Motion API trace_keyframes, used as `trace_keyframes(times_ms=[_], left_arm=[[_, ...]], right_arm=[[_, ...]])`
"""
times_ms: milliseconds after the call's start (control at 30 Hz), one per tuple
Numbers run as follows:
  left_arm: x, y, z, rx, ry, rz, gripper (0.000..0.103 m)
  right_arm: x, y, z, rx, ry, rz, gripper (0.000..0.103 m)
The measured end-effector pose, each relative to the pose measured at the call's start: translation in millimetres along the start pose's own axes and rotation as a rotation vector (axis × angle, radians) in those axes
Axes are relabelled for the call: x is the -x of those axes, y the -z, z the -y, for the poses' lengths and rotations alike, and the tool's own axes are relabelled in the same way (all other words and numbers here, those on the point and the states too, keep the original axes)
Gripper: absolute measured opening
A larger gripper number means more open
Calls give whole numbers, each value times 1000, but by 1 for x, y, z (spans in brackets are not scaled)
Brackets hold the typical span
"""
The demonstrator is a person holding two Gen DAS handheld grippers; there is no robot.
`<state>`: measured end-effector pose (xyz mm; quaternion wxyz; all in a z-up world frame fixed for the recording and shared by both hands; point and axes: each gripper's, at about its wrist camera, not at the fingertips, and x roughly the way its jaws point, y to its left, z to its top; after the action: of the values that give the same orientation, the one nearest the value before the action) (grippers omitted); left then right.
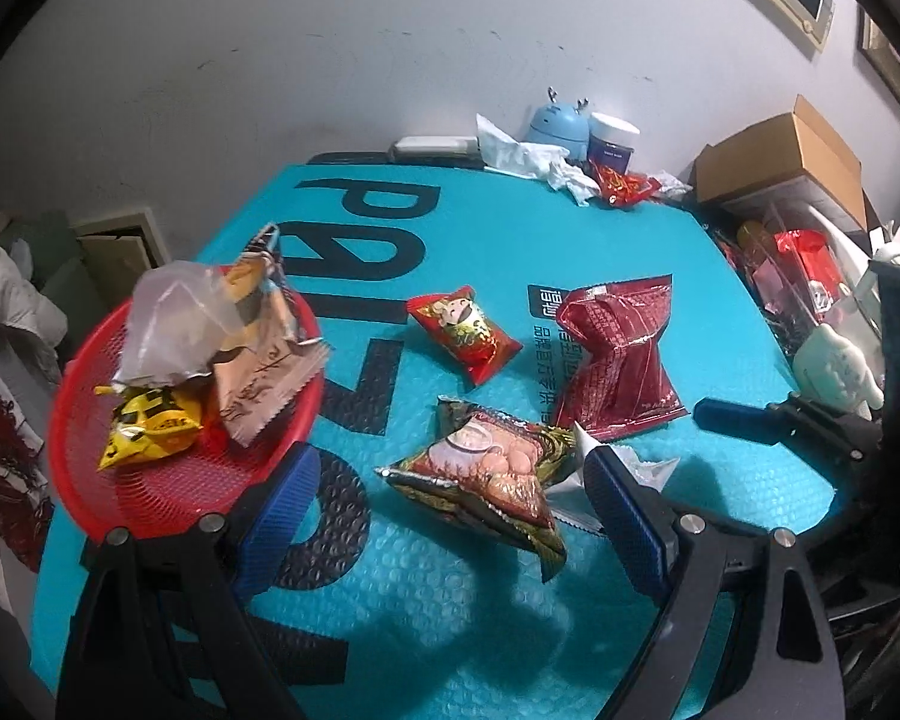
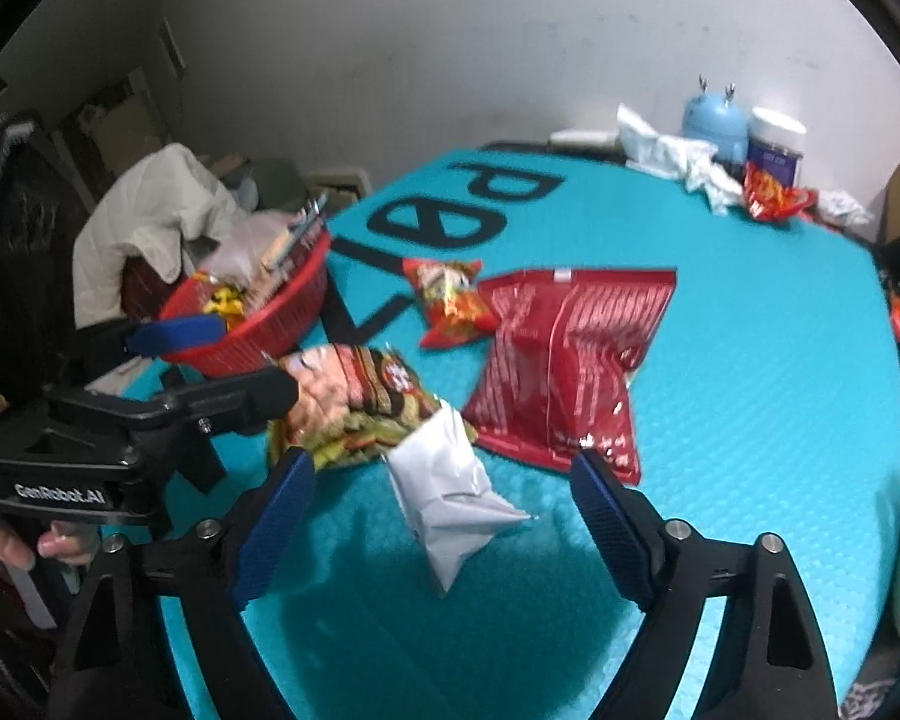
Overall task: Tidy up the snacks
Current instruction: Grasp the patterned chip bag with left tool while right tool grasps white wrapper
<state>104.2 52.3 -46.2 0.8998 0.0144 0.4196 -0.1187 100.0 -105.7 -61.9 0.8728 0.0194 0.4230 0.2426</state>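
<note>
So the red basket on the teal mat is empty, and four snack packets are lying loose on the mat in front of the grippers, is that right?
Not quite. The red basket is not empty: the left wrist view shows a yellow packet, a tan packet and a clear bag in it. The rest holds: four packets do lie loose on the teal mat.

On the desk (image 1: 570, 228), a basket (image 1: 150, 480) sits at the left edge with several packets (image 1: 252, 384) piled in it. To its right, mid-desk, lies a small pouch (image 1: 462, 333), and right of that a large bag (image 1: 618, 360). Nearer than both lies a snack pack (image 1: 486, 480), with a flat sachet (image 2: 450, 498) touching its right end. Along the far edge stand a jar (image 1: 612, 141) and a round gadget (image 1: 555, 123), with crumpled paper (image 1: 528, 156) before them and a wrapper (image 1: 624, 186) just right of it.
</note>
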Motion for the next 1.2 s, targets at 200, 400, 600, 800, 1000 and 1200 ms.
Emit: trace_keyframes(times_ms=[200,400,600,800,1000,1200], left_arm=[[-14,-5,1,-32,17,-12,90],[-32,-6,0,-42,42,-61,90],[-45,1,3,-47,43,-97,90],[-50,3,9,-75,72,-97,90],[-52,9,13,-104,63,-89,72],[-47,16,19,-111,73,-87,67]], right_arm=[[-17,2,5,6,-15,-44,75],[-33,6,6,13,-37,-85,54],[-30,7,17,-21,-48,-78,46],[-30,12,19,-20,-40,-107,43],[-23,17,20,-15,-3,-116,41],[-16,22,22,-26,19,-121,40]])
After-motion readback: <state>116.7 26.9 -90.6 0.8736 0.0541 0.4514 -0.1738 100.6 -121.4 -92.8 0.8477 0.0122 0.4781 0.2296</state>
